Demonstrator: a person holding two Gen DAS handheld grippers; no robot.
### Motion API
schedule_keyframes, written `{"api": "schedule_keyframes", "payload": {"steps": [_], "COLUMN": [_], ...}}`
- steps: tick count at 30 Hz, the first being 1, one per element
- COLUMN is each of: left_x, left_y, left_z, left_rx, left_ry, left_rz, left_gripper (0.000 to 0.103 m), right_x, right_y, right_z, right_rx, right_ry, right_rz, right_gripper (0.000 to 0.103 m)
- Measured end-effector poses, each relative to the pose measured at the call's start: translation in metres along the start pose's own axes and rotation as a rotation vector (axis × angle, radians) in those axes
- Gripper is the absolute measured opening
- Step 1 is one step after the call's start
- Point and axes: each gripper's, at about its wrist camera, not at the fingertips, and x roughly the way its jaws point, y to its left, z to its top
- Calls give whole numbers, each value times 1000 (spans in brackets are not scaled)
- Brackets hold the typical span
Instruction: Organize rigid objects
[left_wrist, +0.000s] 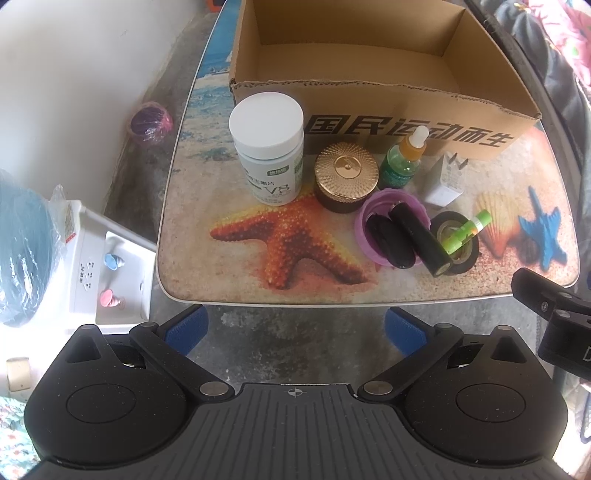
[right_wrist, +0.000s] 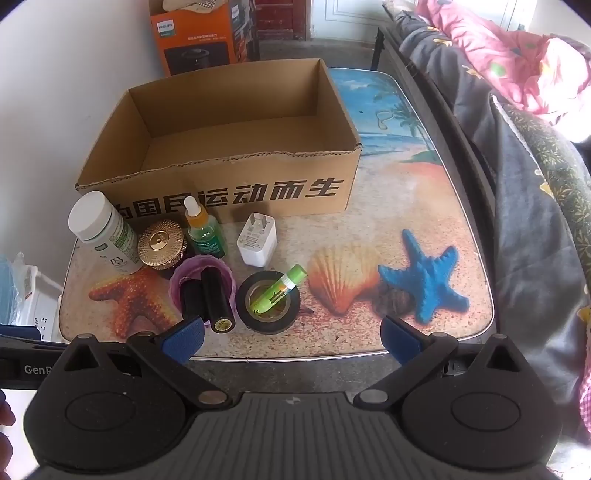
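The small print on the white pill bottle is too blurry to read, and the right gripper shows up only as a black chunk at the right edge of the left wrist view. What's in the purple cup is hard to tell, just two black tubes poking out.

The table has a beach print with starfish and a shell, over a grey concrete floor. A flowery quilt is piled at right and an orange appliance box sits upper left.

The cardboard box sits open at centre frame. Just below it stand the gold-lidded jar, dropper bottle, white charger and a tape roll with a green stick leaning in it.

The left gripper and the right one both gape wide, holding nothing, hovering off the table's near edge.
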Motion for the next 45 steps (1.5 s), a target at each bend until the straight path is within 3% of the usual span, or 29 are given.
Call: {"api": "schedule_keyframes", "payload": {"steps": [32, 40, 45], "left_x": [0, -9, -6], "left_y": [-1, -8, -22], "left_z": [2, 7, 10], "left_rx": [14, 68, 126], "left_ry": [-34, -149, -204], "left_rz": [-15, -73, -191], "left_gripper": [101, 100, 100], "right_x": [3, 8, 18], "right_y": [-6, -21, -37], "right_z": [4, 9, 11], "right_rx": [33, 195, 266], "right_ry": [-24, -16, -66], "right_rz": [-3, 126, 151], "right_gripper": [103, 103, 103]}}
